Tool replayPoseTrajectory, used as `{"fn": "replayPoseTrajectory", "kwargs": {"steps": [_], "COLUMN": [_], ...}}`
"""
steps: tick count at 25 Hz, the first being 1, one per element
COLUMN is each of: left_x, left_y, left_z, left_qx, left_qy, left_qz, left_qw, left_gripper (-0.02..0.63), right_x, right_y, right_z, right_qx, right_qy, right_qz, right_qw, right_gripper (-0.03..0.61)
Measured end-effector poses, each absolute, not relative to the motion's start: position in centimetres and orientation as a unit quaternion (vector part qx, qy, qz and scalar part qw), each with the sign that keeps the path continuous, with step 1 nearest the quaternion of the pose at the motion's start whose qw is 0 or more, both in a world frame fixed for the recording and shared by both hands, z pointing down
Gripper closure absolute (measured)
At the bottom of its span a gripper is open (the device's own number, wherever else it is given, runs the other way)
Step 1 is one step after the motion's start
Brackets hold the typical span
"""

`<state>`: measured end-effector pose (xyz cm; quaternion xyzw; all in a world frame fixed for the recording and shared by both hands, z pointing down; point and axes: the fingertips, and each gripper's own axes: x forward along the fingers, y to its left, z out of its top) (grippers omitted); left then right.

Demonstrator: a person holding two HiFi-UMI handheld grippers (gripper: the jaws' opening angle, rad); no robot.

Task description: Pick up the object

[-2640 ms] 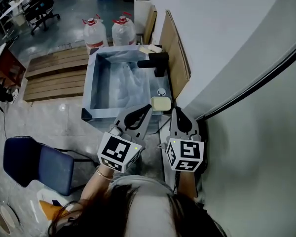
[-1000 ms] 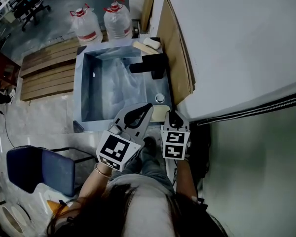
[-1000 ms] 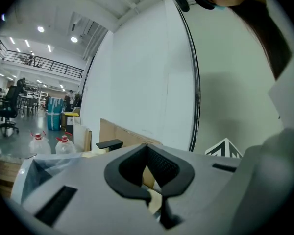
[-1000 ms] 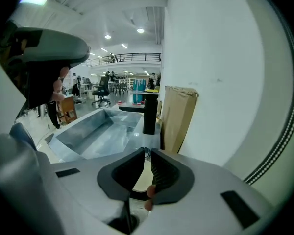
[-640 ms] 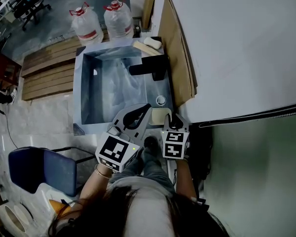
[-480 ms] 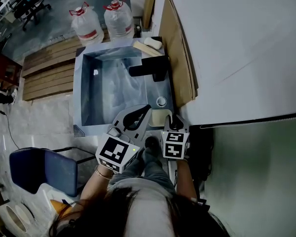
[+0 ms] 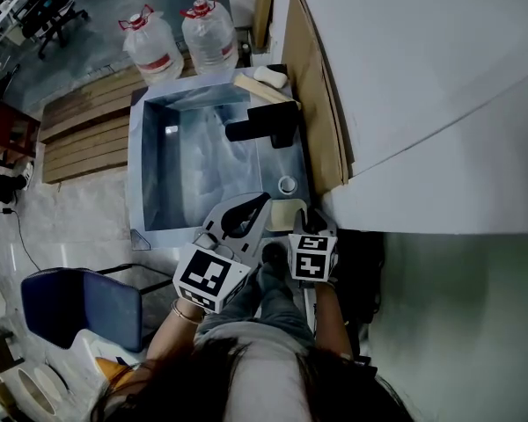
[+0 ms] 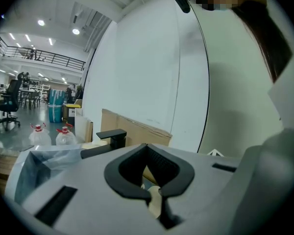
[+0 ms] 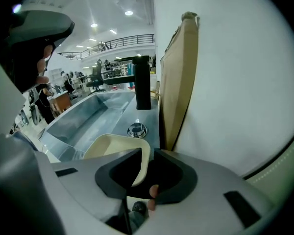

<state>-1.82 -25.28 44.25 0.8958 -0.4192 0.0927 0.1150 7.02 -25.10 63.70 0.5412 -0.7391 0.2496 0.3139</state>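
A cream shallow dish (image 7: pixel 284 213) sits on the near right corner of the metal sink's (image 7: pixel 135 179) ledge. In the right gripper view the dish (image 9: pixel 110 149) lies just ahead, and its raised rim runs in between the jaws. My right gripper (image 7: pixel 306 221) (image 9: pixel 146 154) is shut on that rim. My left gripper (image 7: pixel 260 199) (image 8: pixel 147 146) hovers beside it to the left over the sink's near edge, jaws shut with nothing between them. A sliver of cream shows behind the left jaws.
A black faucet (image 7: pixel 266 122) (image 9: pixel 142 82) and a chrome drain knob (image 7: pixel 287 184) (image 9: pixel 136 129) stand on the ledge beyond the dish. Cardboard sheets (image 7: pixel 313 86) lean on the white wall at right. Two water bottles (image 7: pixel 150 44), wooden pallets (image 7: pixel 81 132), a blue chair (image 7: pixel 77 306) lie left.
Since 2.6 s ago my right gripper has moved forward onto the dish's rim. Over the last second both grippers have stayed nearly still; only the head view has shifted slightly.
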Motion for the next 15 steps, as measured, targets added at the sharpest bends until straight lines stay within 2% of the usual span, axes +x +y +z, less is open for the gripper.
{"fn": "replayPoseTrajectory", "kwargs": {"steps": [15], "left_x": [-0.9], "left_y": [-25.3], "left_z": [44.7], "left_qx": [0.897], "left_qy": [-0.415], "left_qz": [0.095], "left_qw": [0.12], "left_gripper": [0.606], "right_x": [7.1], "right_y": [-24.9], "right_z": [64.9], "right_qx": [0.534], "right_qy": [-0.729], "right_qz": [0.267], "right_qw": [0.333], "right_gripper": [0.518]}}
